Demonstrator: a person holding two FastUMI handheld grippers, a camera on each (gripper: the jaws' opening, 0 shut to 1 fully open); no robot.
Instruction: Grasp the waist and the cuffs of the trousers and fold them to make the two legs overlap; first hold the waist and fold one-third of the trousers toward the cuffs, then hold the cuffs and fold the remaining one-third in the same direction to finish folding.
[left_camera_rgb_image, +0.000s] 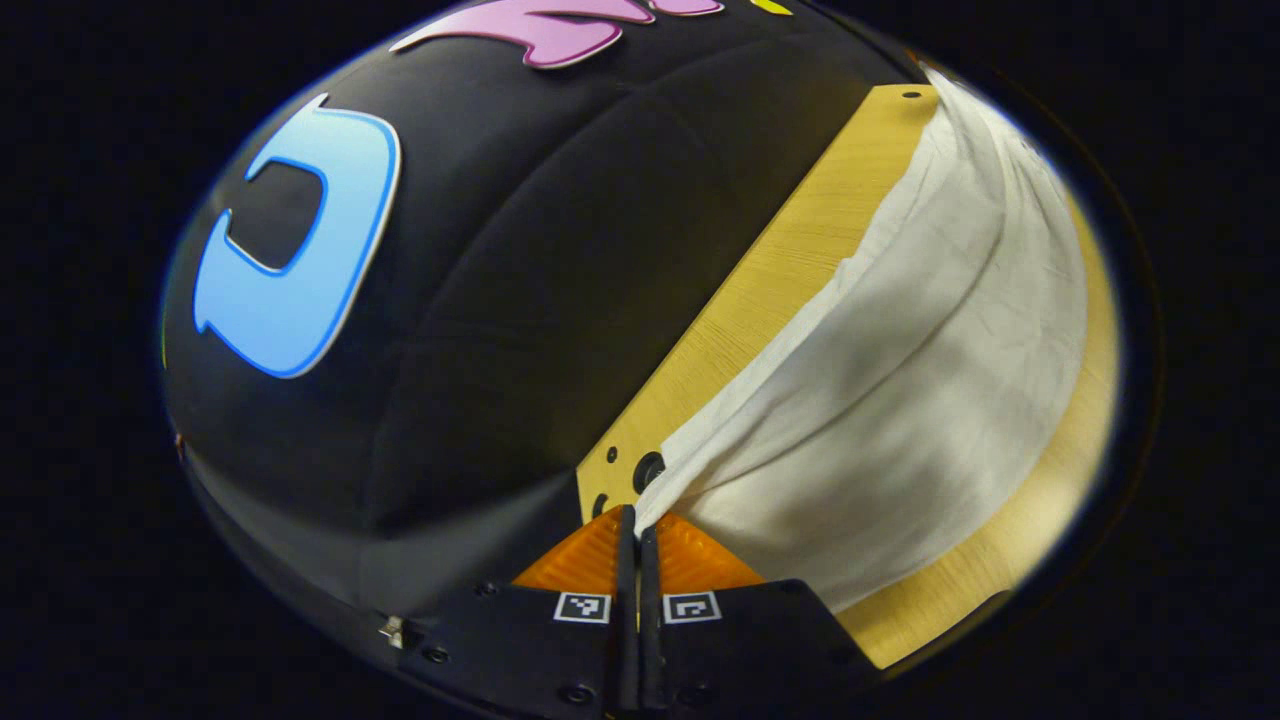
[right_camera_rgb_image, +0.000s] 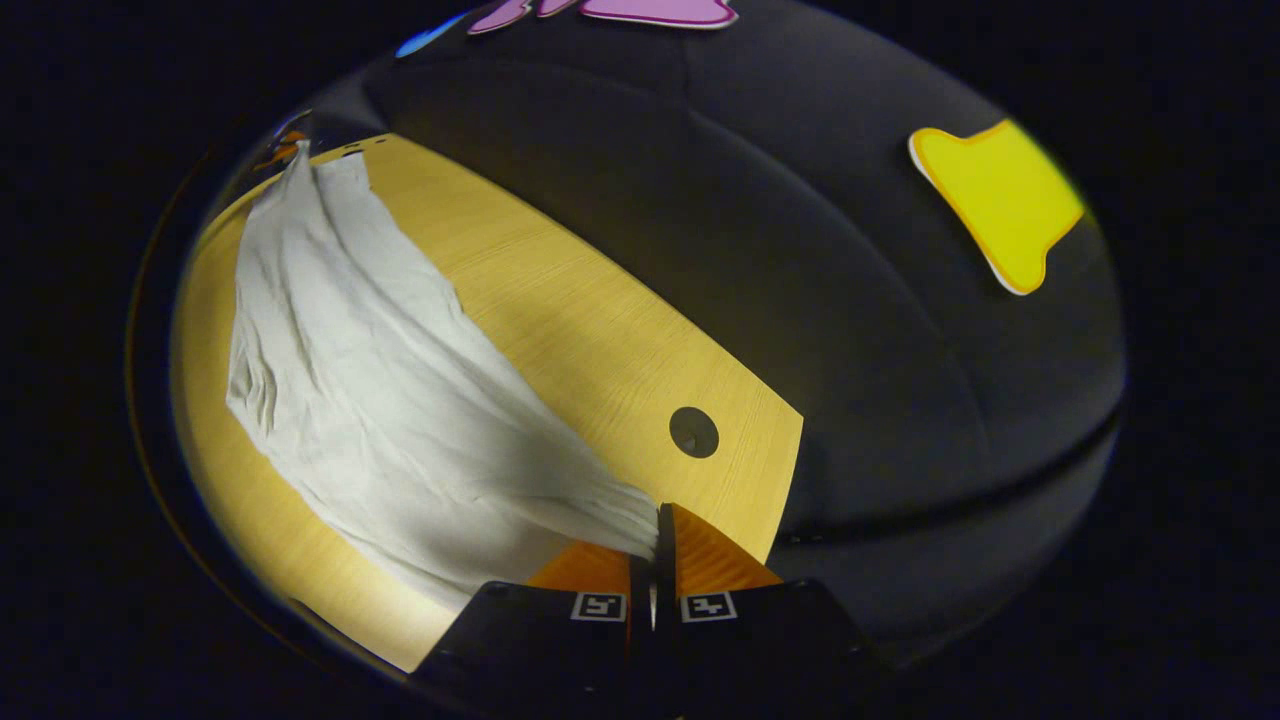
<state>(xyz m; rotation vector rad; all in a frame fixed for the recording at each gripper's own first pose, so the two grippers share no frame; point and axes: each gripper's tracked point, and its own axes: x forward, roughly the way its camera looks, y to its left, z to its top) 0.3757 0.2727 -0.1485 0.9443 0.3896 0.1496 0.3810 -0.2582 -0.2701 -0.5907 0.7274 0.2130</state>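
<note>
Trousers (left_camera_rgb_image: 900, 390): white, creased cloth, stretched long across the tabletop (left_camera_rgb_image: 760, 290).
Near end, left gripper view: pinched in the left claw (left_camera_rgb_image: 637, 520), fanning away rightward.
Other end: gathered at the right claw (right_camera_rgb_image: 655, 525).

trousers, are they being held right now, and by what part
Yes. The left gripper and right gripper are each shut on an edge of the trousers; waist or cuff cannot be told.

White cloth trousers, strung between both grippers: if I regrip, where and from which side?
Probably the bunched end corners of the white cloth trousers, where the left gripper and right gripper pinch now. Come in level from beyond each end over the light wooden table: gathered edges give thickness.
</note>
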